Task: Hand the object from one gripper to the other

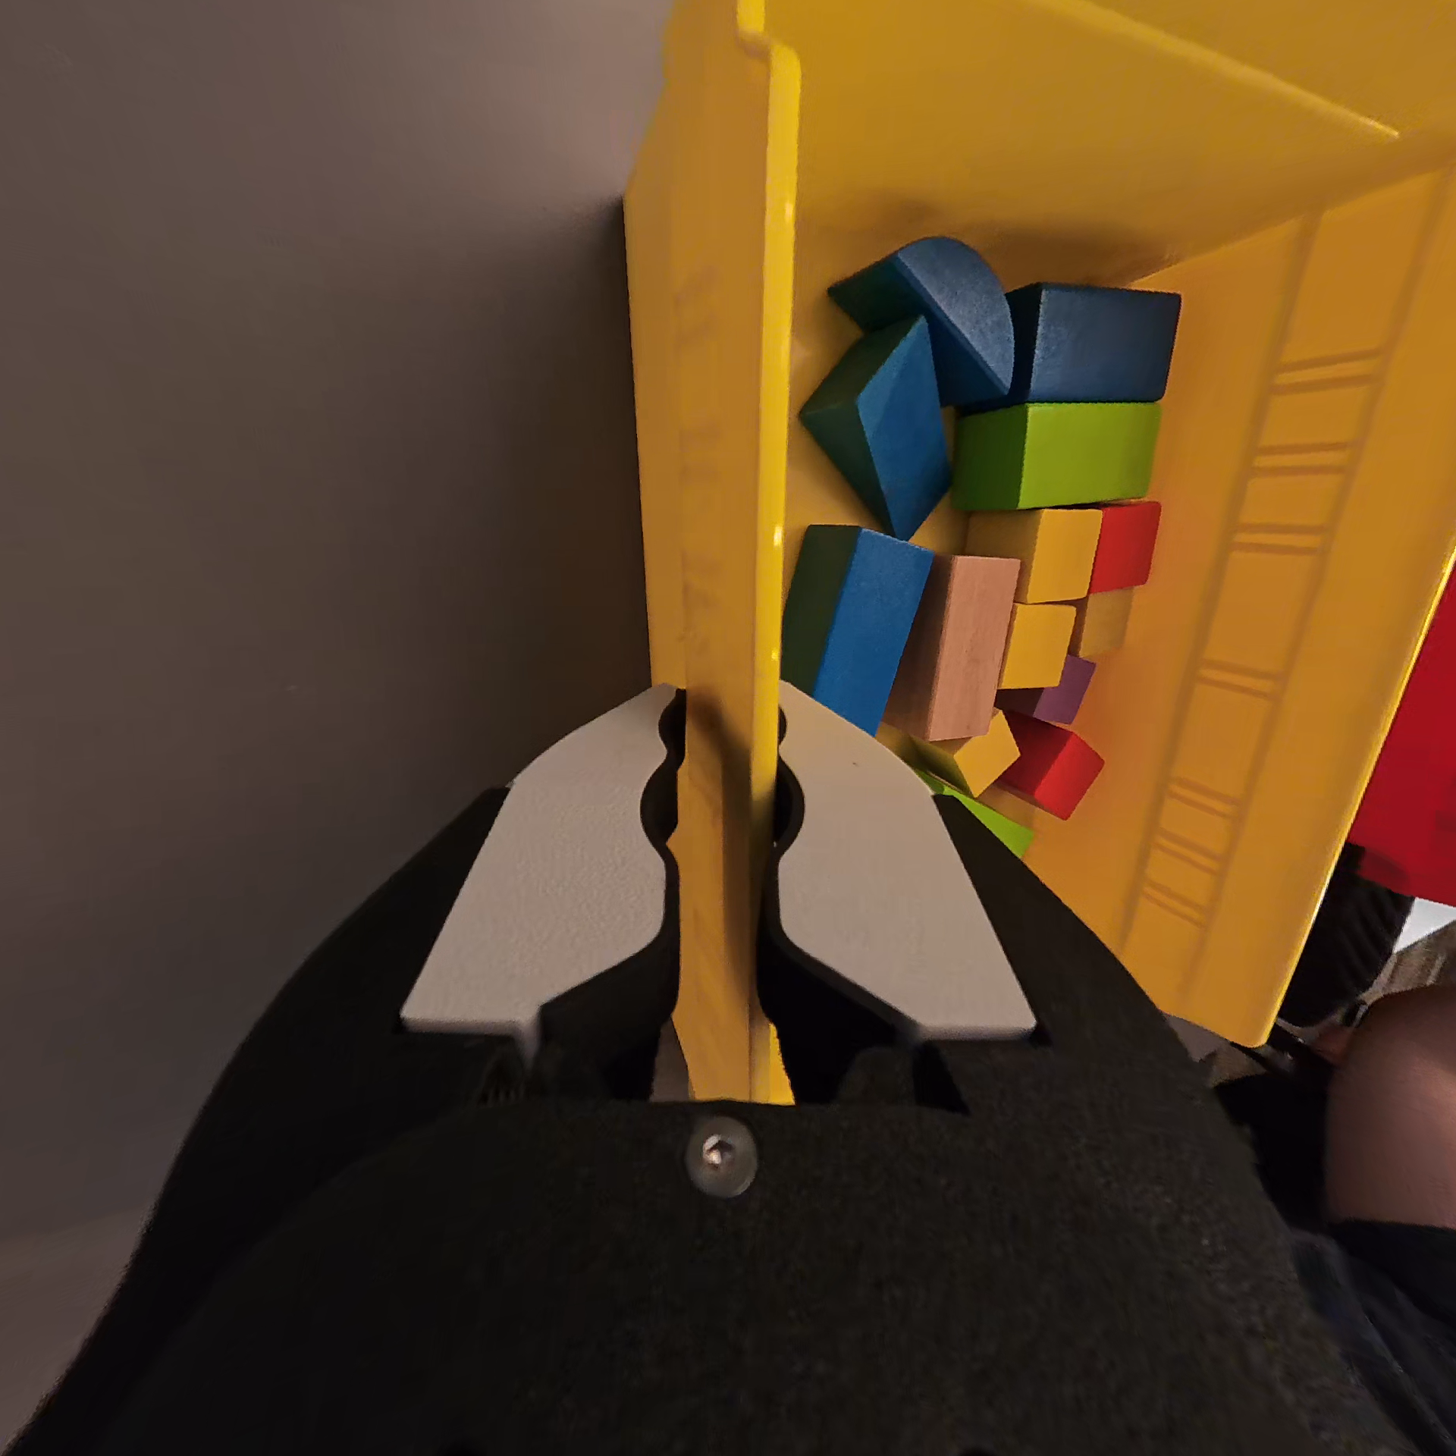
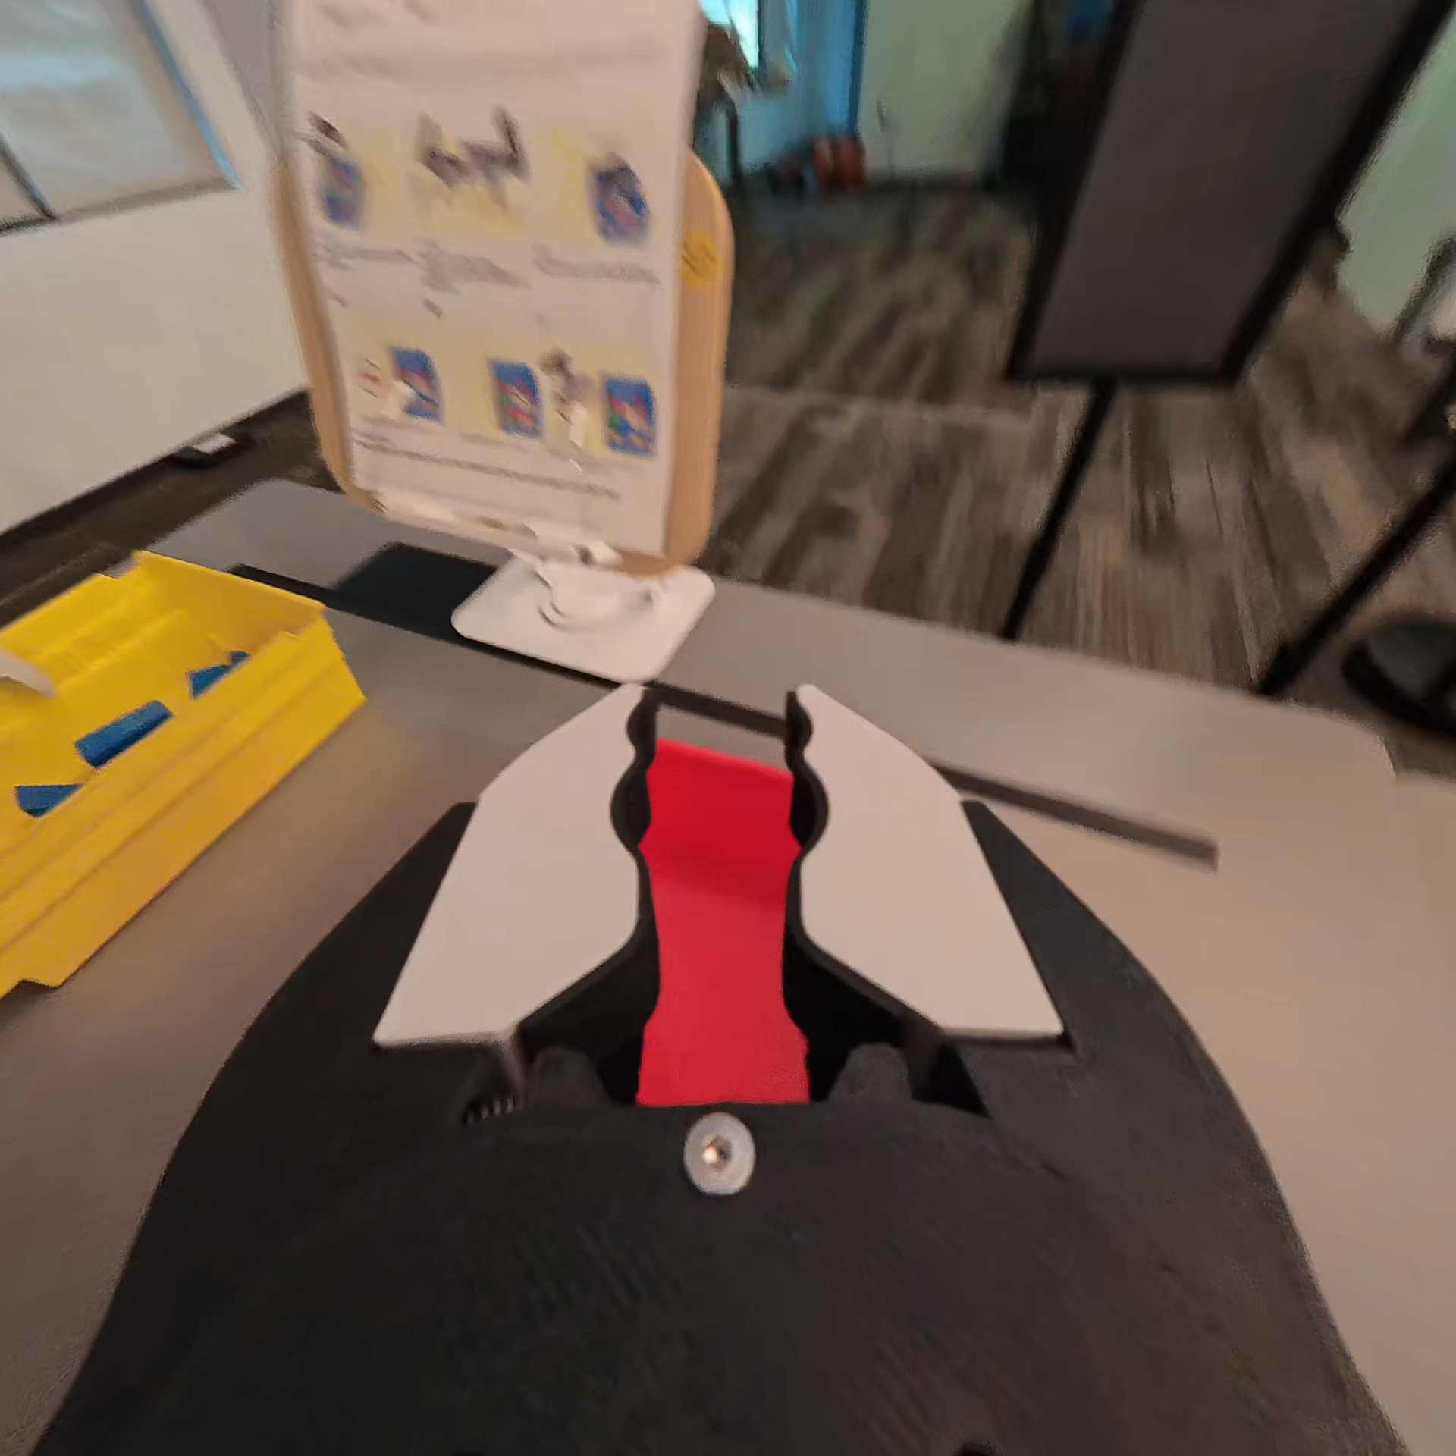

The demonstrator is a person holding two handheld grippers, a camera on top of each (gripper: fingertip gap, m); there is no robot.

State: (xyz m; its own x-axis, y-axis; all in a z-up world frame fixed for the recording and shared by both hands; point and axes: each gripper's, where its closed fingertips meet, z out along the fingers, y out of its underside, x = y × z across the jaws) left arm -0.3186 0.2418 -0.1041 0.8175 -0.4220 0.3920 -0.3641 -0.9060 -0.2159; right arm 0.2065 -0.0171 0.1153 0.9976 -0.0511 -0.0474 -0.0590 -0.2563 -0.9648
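Left wrist view: my left gripper (image 1: 729,709) is clamped narrow on the side wall of the yellow bin (image 1: 713,473), one finger outside, one inside. Coloured wooden blocks (image 1: 985,512) are heaped on the bin's floor, blue ones nearest, green, yellow, red and a plain one beyond. A red object (image 1: 1418,748) shows past the bin's far wall.

Right wrist view: my right gripper (image 2: 717,701) holds a red piece (image 2: 721,906) between its fingers, above the grey table (image 2: 1182,945). The yellow bin (image 2: 197,772) sits to the left on the table, and a blurred instruction sheet on a stand (image 2: 504,276) is behind.
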